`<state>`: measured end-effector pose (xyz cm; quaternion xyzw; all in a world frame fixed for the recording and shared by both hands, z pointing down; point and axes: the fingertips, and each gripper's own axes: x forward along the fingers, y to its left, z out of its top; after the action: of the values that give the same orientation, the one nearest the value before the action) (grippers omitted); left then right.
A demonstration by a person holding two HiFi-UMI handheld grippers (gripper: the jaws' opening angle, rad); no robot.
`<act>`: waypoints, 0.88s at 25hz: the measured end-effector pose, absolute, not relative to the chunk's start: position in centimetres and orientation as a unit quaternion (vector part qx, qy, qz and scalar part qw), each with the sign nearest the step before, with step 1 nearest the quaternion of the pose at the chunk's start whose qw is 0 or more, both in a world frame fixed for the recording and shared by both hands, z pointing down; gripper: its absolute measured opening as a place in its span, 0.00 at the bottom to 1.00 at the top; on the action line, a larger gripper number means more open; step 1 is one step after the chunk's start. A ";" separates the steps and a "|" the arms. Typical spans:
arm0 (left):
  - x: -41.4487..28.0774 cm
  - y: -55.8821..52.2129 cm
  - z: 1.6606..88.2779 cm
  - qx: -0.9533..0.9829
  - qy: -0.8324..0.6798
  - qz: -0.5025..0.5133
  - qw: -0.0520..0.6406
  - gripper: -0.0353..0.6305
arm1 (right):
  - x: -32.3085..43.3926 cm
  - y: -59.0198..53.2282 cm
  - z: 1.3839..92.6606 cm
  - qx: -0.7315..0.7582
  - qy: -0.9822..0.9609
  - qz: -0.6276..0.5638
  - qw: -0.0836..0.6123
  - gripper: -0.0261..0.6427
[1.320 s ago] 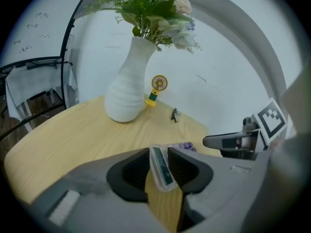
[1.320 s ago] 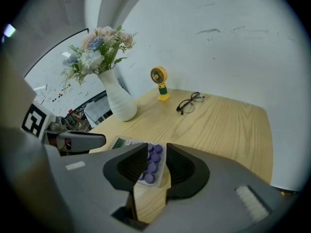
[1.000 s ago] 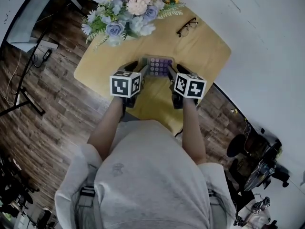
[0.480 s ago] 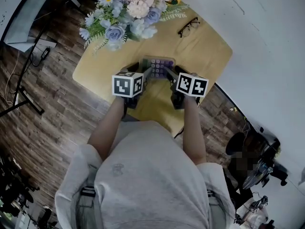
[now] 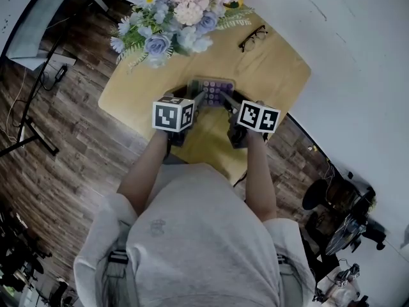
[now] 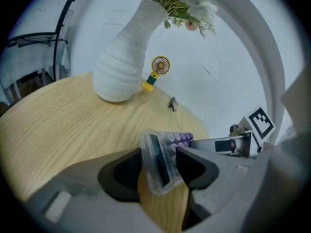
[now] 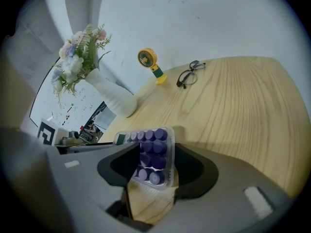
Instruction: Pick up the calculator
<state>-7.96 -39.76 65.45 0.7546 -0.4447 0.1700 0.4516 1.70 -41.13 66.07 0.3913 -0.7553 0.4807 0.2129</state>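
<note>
A clear-cased calculator with purple keys sits between both grippers over the wooden table. In the left gripper view its display end stands tilted between the jaws of my left gripper, which are closing, and both pads touch it. In the right gripper view its keypad end lies between the jaws of my right gripper, which are also closing on its edges. From the head view the left gripper and right gripper flank the calculator's near side.
A white vase of flowers stands at the table's far edge, close behind the calculator. Glasses lie at the far right. A small yellow fan stands beside the vase. Wooden floor surrounds the table.
The right gripper's marker cube has rolled slightly. Both grippers and the calculator have stayed at almost the same spot.
</note>
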 end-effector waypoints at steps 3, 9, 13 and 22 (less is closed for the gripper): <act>-8.1 -39.8 64.7 0.760 -0.450 0.168 0.438 0.39 | 1.6 -41.1 65.3 0.398 -0.768 0.454 0.213 0.35; -8.5 -39.5 62.8 0.770 -0.466 0.154 0.407 0.39 | 1.2 -41.2 62.6 0.409 -0.795 0.403 0.197 0.35; -8.6 -39.2 60.9 0.773 -0.481 0.135 0.391 0.39 | 1.0 -41.2 60.1 0.409 -0.817 0.359 0.191 0.35; -8.7 -37.7 56.1 0.782 -0.505 0.105 0.349 0.39 | 0.9 -39.9 54.7 0.407 -0.851 0.284 0.170 0.34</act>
<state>-8.66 -37.68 56.11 0.7823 -0.5054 0.1050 0.3486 0.95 -39.94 54.68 0.4067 -0.8514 0.2841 0.1703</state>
